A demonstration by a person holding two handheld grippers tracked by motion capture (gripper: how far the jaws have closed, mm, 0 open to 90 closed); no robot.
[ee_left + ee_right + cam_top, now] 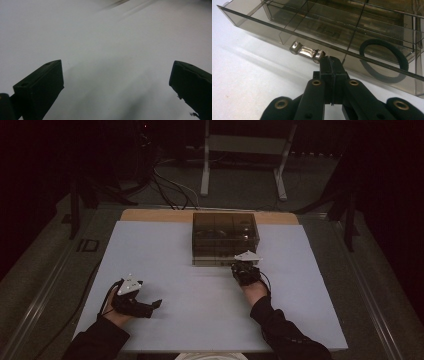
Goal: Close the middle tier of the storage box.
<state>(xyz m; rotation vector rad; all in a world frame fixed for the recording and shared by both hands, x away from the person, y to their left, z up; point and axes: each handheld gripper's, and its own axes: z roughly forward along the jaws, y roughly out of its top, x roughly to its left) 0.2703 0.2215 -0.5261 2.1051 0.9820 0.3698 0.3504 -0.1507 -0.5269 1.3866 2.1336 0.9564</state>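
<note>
Right hand-held gripper [331,61] pressed together at the drawer's metal handle [307,52] — left hand-held gripper [116,82] spread apart.

Box [225,238] ahead of R tool [242,266]; table [175,270] open elsewhere

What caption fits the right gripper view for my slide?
Right gripper, jaws shut, at the metal handle of a smoky drawer.
</note>
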